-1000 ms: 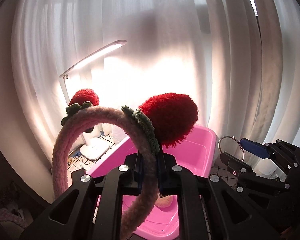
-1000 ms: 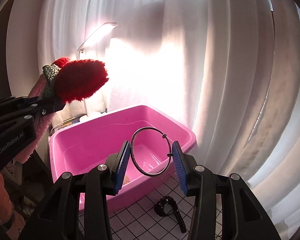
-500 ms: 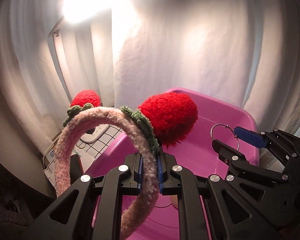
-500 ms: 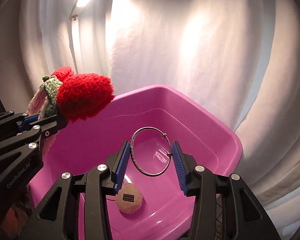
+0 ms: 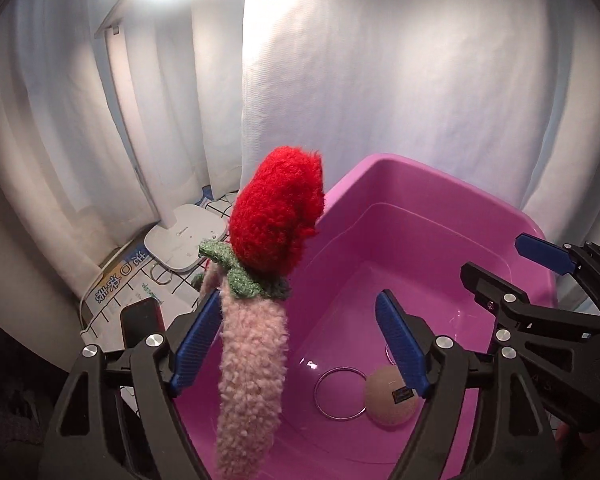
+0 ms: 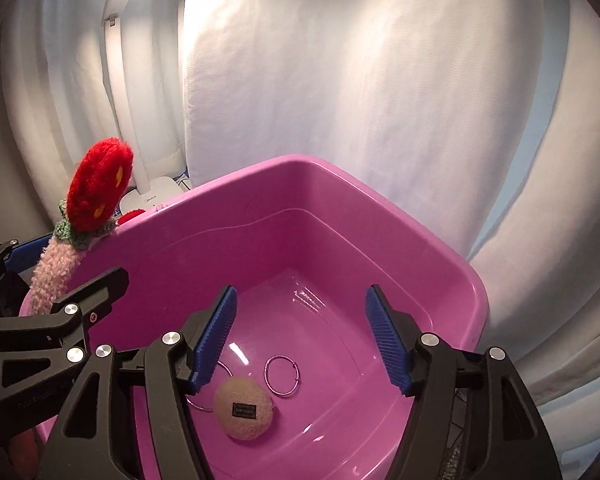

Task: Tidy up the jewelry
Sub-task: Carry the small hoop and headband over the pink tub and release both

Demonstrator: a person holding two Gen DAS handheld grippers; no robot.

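Note:
My left gripper (image 5: pixel 298 344) is over the near left corner of the pink tub (image 5: pixel 440 184). Its jaws are opening, and the fuzzy pink headband (image 5: pixel 252 376) with its red strawberry (image 5: pixel 278 220) stands loose between them, leaning by the left pad (image 5: pixel 196 336). My right gripper (image 6: pixel 302 336) hangs over the tub (image 6: pixel 380 208), jaws opening with nothing between them. On the tub floor lie a metal ring (image 6: pixel 283 375), a second ring (image 5: pixel 340 394) and a beige round puff (image 6: pixel 244 408). The headband (image 6: pixel 52 276) also shows at the left of the right wrist view.
A white desk lamp's base (image 5: pixel 184 240) stands on the checked cloth left of the tub, its lit head overhead. A small ring (image 5: pixel 160 274), a printed box (image 5: pixel 112 284) and a dark flat object (image 5: pixel 142 320) lie near it. White curtains close off the back.
Both grippers came down over the tub and opened. The right one let go of its ring, which now lies in the tub. The headband slipped free and tipped upright between the left jaws.

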